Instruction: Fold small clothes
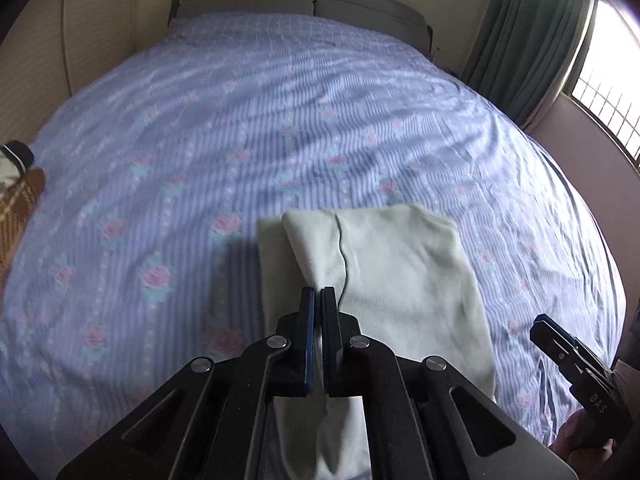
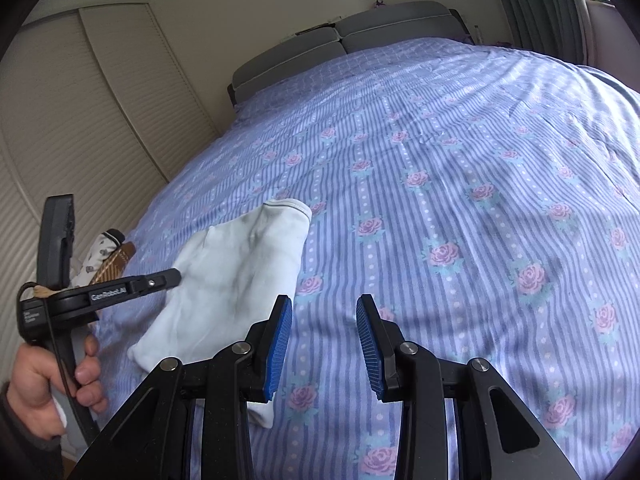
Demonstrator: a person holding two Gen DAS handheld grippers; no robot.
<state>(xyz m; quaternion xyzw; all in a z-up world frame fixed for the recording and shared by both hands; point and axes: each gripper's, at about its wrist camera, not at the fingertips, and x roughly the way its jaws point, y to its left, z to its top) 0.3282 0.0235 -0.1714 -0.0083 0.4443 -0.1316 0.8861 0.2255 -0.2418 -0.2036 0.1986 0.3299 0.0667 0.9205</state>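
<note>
On a floral bedspread [image 2: 460, 184], a pale folded garment [image 1: 404, 276] lies near the bed's near edge, with more clothes [image 2: 106, 258] at the left side. Left gripper [image 1: 319, 294], angled steeply down, is pressed together over the garment's left fold; whether it pinches fabric is unclear. Right gripper [image 2: 324, 312], jaws spread and empty, hovers just beside the garment, while a hand [image 2: 48, 376] grasps the left tool's handle.

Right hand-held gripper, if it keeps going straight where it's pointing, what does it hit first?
Probably the floral bedsheet. The right hand-held gripper stands open, angled down at bare sheet; the pale folded garment lies off to its left, outside that line. Depth is hard to judge.
</note>
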